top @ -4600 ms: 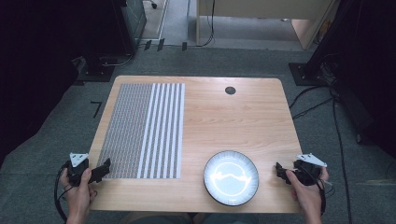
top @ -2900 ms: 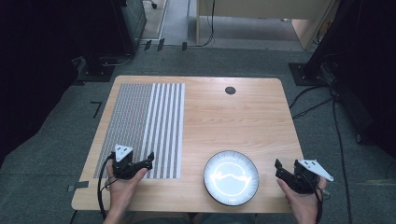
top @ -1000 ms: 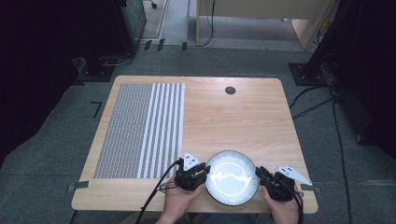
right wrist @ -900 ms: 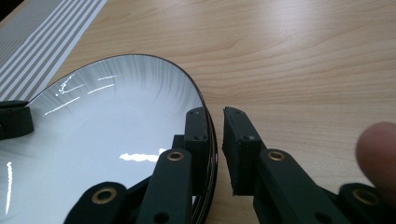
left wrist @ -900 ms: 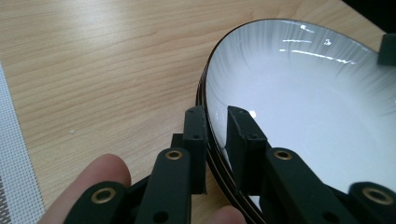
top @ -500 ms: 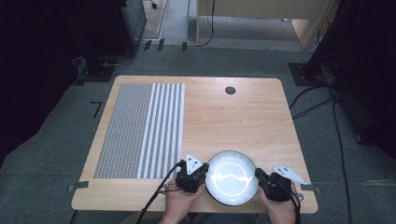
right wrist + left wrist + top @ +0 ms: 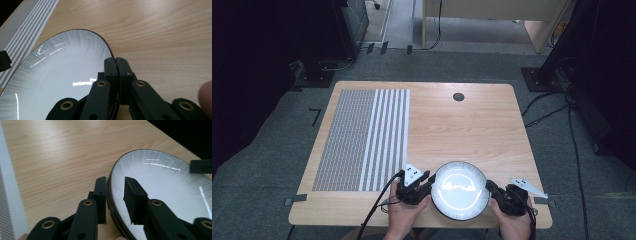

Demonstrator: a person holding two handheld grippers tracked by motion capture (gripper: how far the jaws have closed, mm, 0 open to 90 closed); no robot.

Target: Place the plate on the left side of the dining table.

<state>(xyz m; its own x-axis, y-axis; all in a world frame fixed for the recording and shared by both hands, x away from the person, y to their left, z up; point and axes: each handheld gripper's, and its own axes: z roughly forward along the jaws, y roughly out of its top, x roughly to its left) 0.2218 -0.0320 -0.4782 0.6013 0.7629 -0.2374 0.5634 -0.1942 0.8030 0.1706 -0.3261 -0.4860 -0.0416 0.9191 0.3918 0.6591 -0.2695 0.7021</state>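
The plate (image 7: 460,190) sits at the near edge of the tabletop (image 7: 472,125), not yet lifted. The right hand-held gripper (image 7: 116,62) is clamped on its rim. The left hand-held gripper (image 7: 115,192) straddles the opposite rim, jaws just reopened, not pinching. Count: one plate, one striped mat (image 7: 362,140), two grippers.

We find no readable text, labels, brands or numbers anywhere; dots on the grey gripper plates aren't legible.
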